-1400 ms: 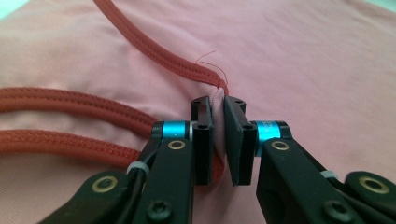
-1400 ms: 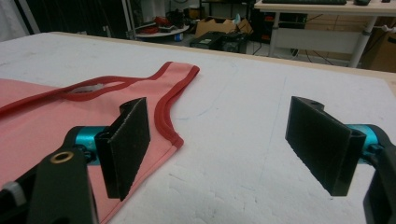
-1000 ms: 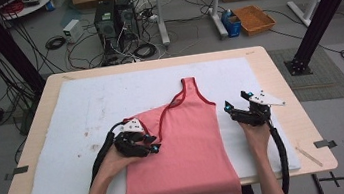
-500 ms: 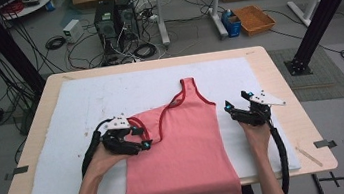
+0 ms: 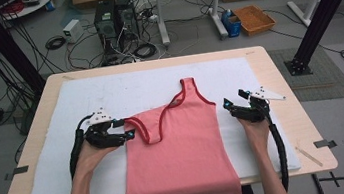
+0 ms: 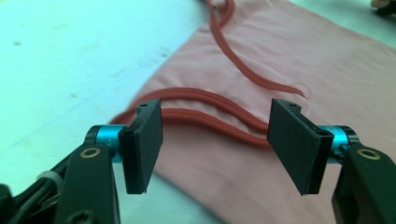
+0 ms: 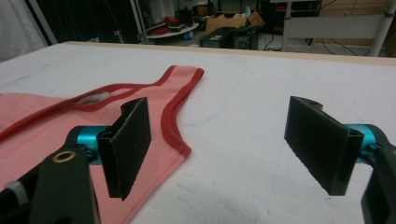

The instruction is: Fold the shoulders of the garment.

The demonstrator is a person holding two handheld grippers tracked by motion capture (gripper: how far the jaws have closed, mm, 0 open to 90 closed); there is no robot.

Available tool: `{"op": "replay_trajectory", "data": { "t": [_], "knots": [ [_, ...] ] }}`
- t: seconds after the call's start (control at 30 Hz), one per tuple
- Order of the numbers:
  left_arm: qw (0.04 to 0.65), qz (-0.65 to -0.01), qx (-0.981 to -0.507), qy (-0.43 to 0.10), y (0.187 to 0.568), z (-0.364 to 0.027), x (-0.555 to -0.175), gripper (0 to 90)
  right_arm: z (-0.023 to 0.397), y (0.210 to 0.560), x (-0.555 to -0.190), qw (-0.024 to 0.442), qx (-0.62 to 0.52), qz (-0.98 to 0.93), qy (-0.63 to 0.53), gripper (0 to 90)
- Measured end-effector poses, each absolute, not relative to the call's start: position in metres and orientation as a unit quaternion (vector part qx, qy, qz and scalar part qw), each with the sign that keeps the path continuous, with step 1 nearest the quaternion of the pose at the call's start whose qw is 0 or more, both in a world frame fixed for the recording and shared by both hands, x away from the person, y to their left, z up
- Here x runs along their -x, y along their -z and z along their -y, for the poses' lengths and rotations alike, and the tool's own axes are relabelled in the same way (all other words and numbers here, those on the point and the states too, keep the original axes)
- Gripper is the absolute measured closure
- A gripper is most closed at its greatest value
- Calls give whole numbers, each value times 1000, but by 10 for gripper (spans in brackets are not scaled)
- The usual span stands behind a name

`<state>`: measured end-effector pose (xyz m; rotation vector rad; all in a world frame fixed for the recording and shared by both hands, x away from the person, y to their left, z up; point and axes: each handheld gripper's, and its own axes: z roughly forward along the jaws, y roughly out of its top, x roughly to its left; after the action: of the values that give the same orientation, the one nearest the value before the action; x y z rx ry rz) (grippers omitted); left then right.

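A pink tank top with red trim lies flat on the white mat, its hem hanging over the table's near edge. My left gripper sits just left of the top's left strap. Its jaws have just been opening and stand open. In the left gripper view the red strap lies on the mat just beyond the left gripper, and the pads do not touch it. My right gripper is open beside the top's right edge. In the right gripper view, bare mat shows between the jaws of the right gripper, and the top lies to the left.
The mat covers most of the wooden table. A thin wooden stick lies near the table's front right corner. Behind the table, computer towers, cables and an orange crate sit on the floor. A black frame post stands at the right.
My left gripper has moved left, off the top, and its jaws have opened. The left strap now lies spread out toward the left. The right gripper has stayed put.
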<state>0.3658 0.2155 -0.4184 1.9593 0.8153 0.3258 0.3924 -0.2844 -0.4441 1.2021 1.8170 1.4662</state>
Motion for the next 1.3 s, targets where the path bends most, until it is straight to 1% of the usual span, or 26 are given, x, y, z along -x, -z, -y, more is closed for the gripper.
{"op": "replay_trajectory", "data": {
  "t": [0.1,0.2,0.3,0.5,0.6,0.73,0.87,1.13,1.2,1.3],
  "knots": [
    [483,-335,-798,-135,417,-216,-365,359,279,434,-409,239,-443,-685,-527,221],
    [483,-332,-799,-136,418,-215,-365,359,268,423,-432,208,-441,-703,-518,222],
    [478,-335,-801,-136,419,-214,-366,359,254,418,-457,188,-430,-730,-497,251],
    [478,-340,-797,-143,417,-218,-366,359,227,423,-515,148,-441,-765,-445,252],
    [474,-343,-798,-146,417,-220,-366,359,218,429,-542,134,-454,-775,-419,276],
    [473,-347,-797,-146,418,-222,-366,359,209,433,-568,110,-469,-772,-416,293],
    [472,-350,-796,-147,418,-223,-367,359,196,435,-584,111,-461,-788,-393,303],
    [467,-350,-799,-146,420,-222,-369,362,163,442,-597,130,-422,-831,-338,338],
    [467,-352,-798,-147,421,-221,-369,363,161,442,-596,143,-415,-835,-331,378],
    [462,-352,-801,-147,421,-220,-369,364,163,440,-595,142,-411,-839,-328,474]
  ]
}}
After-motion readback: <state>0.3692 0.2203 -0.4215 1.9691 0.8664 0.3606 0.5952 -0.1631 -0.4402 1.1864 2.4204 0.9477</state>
